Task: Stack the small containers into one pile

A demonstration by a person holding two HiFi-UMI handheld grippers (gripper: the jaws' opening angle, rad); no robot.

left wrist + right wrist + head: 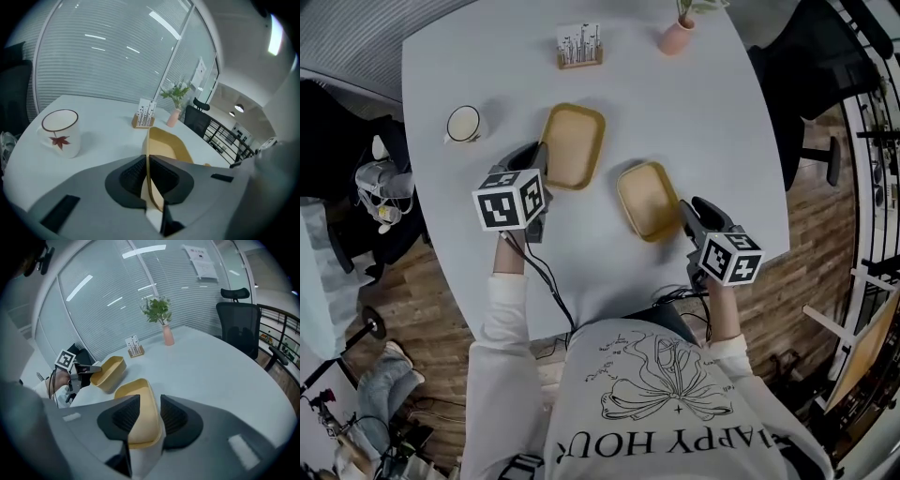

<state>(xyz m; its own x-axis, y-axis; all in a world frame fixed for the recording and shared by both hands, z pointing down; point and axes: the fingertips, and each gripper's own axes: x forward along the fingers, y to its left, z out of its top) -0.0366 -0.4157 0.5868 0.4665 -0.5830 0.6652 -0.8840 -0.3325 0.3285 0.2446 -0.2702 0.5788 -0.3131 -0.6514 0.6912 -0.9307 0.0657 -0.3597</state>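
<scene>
Left container (pixel 573 145) and right container (pixel 645 199) lie mid-frame on the bench (pixel 487 66), long axes running up the head view. Left hand-held gripper (pixel 147 165) clamps the left one's wall. Right hand-held gripper (pixel 149 416), wide open, straddles the other's rim. Only the left gripper view shows the mug's (pixel 60 133) leaf.

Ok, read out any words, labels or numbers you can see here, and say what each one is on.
"HAPPY HOUR": on the person's shirt, upside down in the head view.
Too small to read: the print on the card in the wooden holder.
Too blurred to read: the sheet on the glass wall.
No words: the mug, only a red leaf picture.
</scene>
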